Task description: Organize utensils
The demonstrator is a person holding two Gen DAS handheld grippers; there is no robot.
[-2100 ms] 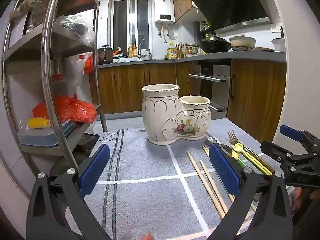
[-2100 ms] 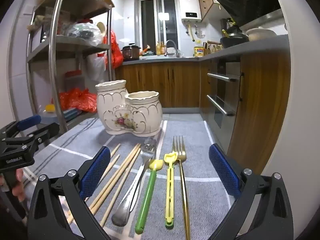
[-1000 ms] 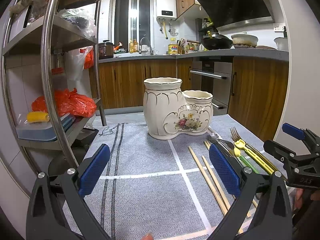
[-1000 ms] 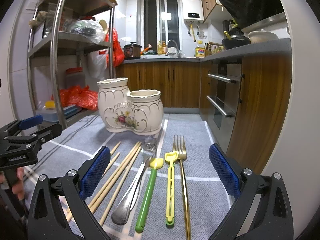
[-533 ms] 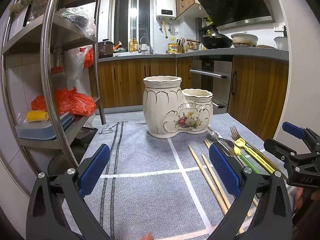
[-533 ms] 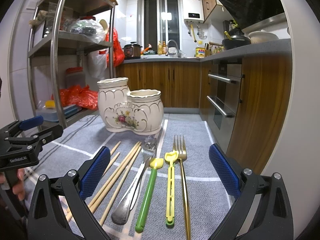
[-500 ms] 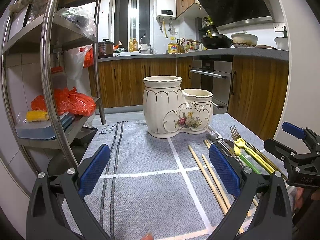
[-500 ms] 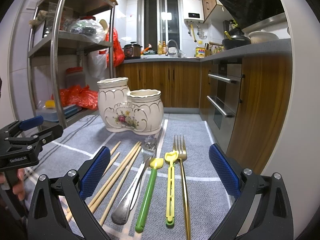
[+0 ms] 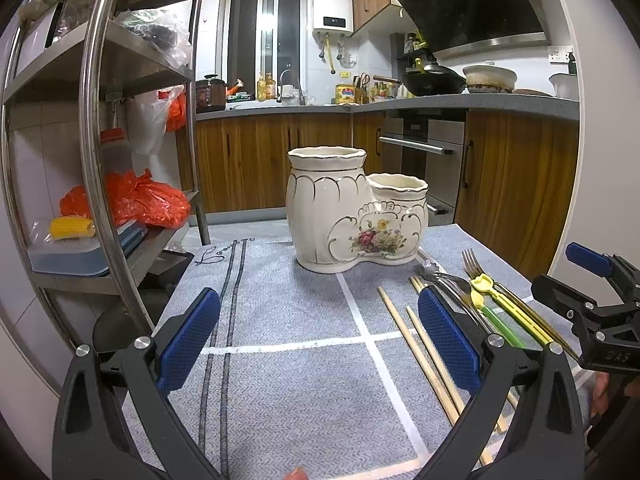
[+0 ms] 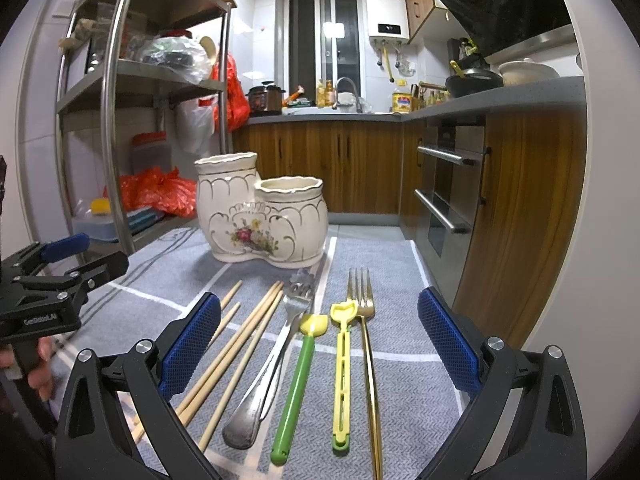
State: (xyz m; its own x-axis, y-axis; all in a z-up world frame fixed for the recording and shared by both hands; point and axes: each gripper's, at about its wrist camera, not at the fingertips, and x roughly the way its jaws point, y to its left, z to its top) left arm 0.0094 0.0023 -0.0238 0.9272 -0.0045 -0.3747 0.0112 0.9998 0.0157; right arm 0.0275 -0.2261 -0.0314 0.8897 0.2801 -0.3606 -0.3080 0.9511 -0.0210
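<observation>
Both my grippers hover over the grey cloth (image 9: 280, 320), holding nothing: left gripper (image 9: 318, 336) jaws wide apart, right gripper (image 10: 319, 336) likewise.

Utensils lie in a row before the right gripper: wooden chopsticks (image 10: 240, 340), silver fork (image 10: 276, 352), green-handled tool (image 10: 298, 380), yellow tool (image 10: 342, 376), gold fork (image 10: 366, 344).

Cream two-pot ceramic holder (image 10: 260, 212), floral decal and gilt lines, stands upright just beyond them.

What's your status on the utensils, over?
Left gripper open, empty. Right gripper open, empty. Utensils all flat on the cloth, ceramic holder empty-looking. Nothing blocking.
</observation>
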